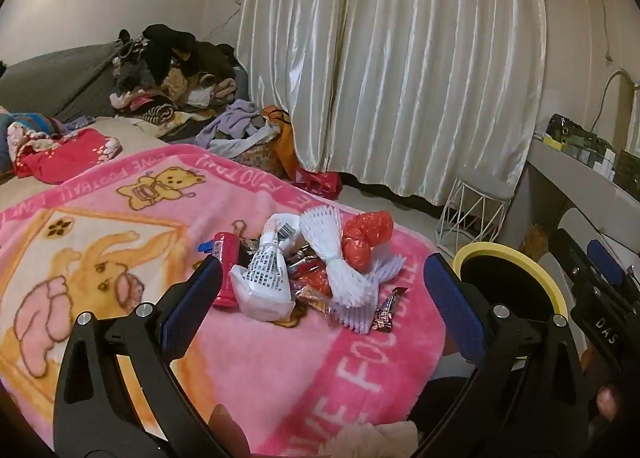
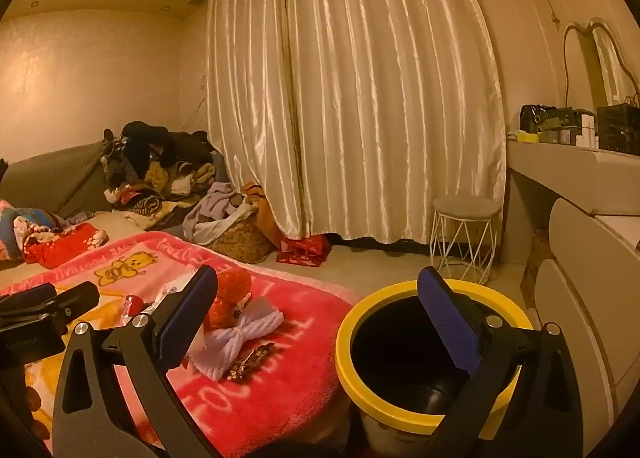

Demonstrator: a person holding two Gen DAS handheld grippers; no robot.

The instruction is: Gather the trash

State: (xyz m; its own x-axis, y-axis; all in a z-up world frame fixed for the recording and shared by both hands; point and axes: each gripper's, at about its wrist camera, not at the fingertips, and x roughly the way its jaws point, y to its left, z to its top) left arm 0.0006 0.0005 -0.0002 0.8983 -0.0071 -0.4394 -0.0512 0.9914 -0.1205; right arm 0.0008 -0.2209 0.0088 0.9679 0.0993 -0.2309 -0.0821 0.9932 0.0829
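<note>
A heap of trash lies on the pink blanket (image 1: 280, 370): white foam fruit net (image 1: 336, 258), red plastic bag (image 1: 362, 238), white printed bag (image 1: 264, 278), red can (image 1: 224, 262), brown candy wrapper (image 1: 386, 308). My left gripper (image 1: 322, 310) is open and empty, just short of the heap. A yellow-rimmed black bin (image 2: 420, 354) stands right of the bed. My right gripper (image 2: 316, 322) is open and empty, over the bin's left rim. The foam net (image 2: 240, 338) and wrapper (image 2: 250, 364) also show in the right wrist view.
A pile of clothes (image 1: 176, 77) lies at the bed's far end, with a basket (image 2: 240, 238) beside it. A white wire stool (image 2: 464, 234) stands before the curtain (image 2: 352, 97). A white desk (image 2: 580, 177) with boxes runs along the right.
</note>
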